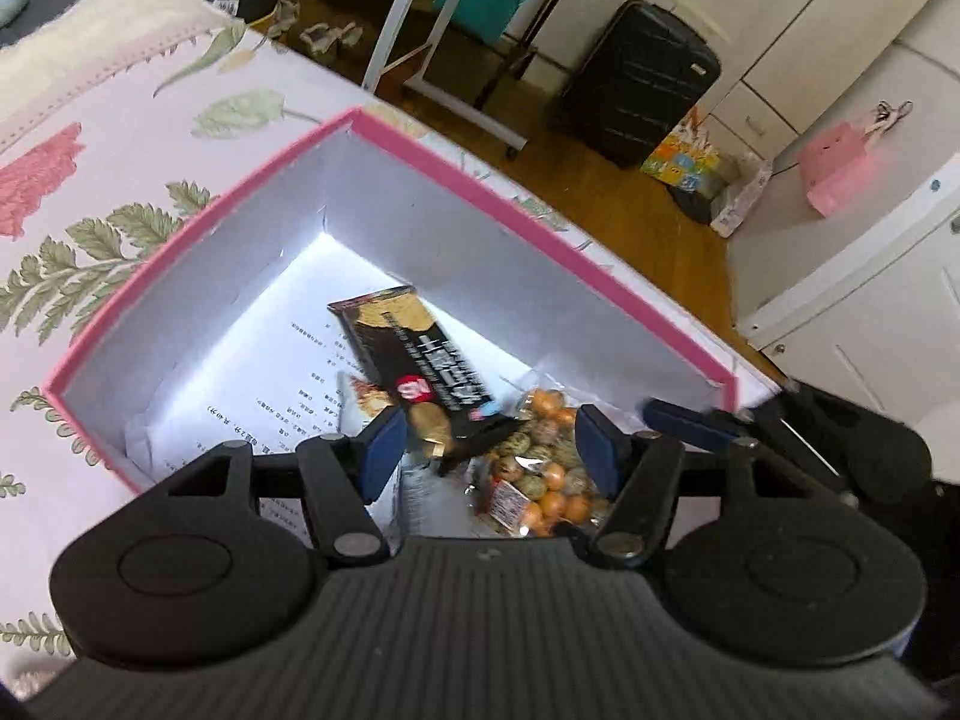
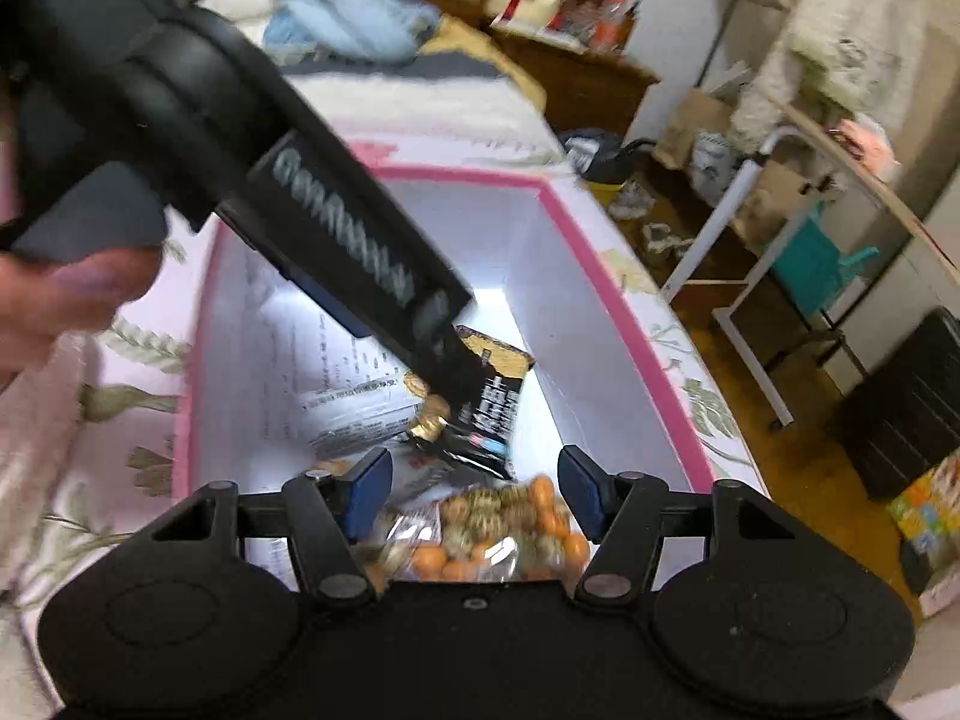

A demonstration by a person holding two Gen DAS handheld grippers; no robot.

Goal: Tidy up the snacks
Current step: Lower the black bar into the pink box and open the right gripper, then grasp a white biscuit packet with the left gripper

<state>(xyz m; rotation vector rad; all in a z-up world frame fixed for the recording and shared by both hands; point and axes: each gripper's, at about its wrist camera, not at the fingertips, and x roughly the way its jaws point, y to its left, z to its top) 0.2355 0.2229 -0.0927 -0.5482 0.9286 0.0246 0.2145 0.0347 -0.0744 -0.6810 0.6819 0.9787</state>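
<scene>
A pink-rimmed white box sits on a floral bedspread; it also shows in the right wrist view. Inside lie a black snack packet, a clear bag of orange and speckled candies and printed paper. My left gripper hangs open over the box, above the packet and bag. My right gripper is open over the candy bag, beside the black packet. The left gripper's body crosses the right wrist view above the box.
The bed's edge runs behind the box. Beyond it are wooden floor, a black suitcase, a white-framed table and white cabinets. A blue plush toy lies at the bed's head.
</scene>
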